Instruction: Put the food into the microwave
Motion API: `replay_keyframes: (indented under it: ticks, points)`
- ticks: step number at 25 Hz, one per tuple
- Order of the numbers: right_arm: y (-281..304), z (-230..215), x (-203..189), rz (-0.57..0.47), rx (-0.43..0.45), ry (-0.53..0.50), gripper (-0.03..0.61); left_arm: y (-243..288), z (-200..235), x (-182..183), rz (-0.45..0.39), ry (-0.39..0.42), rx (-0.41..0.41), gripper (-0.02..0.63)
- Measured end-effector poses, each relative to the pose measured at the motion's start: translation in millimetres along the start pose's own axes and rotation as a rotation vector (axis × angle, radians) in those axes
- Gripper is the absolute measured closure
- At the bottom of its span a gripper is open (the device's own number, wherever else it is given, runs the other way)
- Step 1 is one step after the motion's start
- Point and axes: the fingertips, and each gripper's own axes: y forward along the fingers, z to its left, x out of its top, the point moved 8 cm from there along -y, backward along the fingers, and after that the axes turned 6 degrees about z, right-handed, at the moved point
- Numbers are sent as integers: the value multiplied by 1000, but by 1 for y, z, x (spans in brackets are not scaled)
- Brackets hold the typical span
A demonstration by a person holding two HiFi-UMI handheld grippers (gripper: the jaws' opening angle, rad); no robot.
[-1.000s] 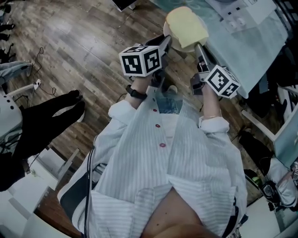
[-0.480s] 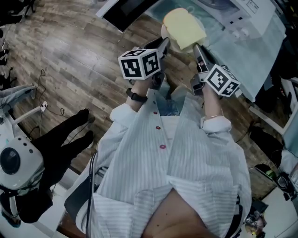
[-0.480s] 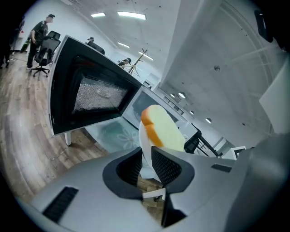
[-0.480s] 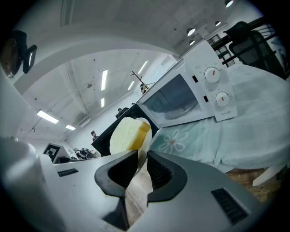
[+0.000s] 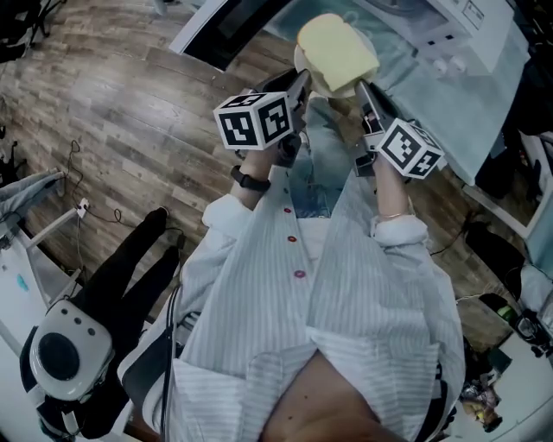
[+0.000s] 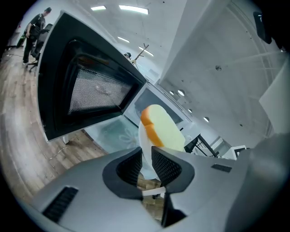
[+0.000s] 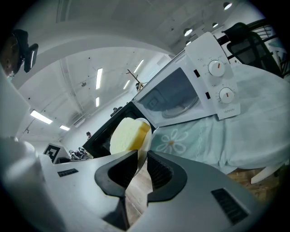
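A yellow slice of bread (image 5: 337, 53) lies on a white plate (image 5: 300, 57), carried between my two grippers over the wooden floor. My left gripper (image 5: 300, 85) is shut on the plate's left rim (image 6: 144, 149), with the bread (image 6: 161, 129) just beyond its jaws. My right gripper (image 5: 365, 91) is shut on the opposite rim (image 7: 144, 140), the bread (image 7: 127, 133) above it. Ahead stands the white microwave (image 7: 190, 90) with its dark door (image 6: 86, 90) swung open to the left.
The microwave stands on a table with a pale teal flowered cloth (image 7: 253, 122); its two knobs (image 7: 219, 81) are on the right panel. The open door (image 5: 225, 26) juts out over the floor. Black gear and a white round device (image 5: 60, 354) sit at lower left.
Both grippers and the plate with the bread have moved closer to the microwave. The open door has come further into the head view at top left.
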Motion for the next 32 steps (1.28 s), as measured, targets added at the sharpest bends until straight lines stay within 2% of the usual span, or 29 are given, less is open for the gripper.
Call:
replay_keyframes:
  ticks: [10, 21, 26, 32]
  points:
    - [28, -30, 27, 8, -19, 34, 500, 45, 10, 26, 29, -7, -5, 554]
    - [57, -76, 86, 2, -57, 83, 500, 119, 5, 78, 101, 9, -32, 552]
    - [69, -96, 103, 22, -68, 107, 500, 147, 5, 93, 128, 2, -22, 551]
    - [79, -108, 117, 34, -66, 85, 500, 168, 4, 105, 142, 9, 1, 551]
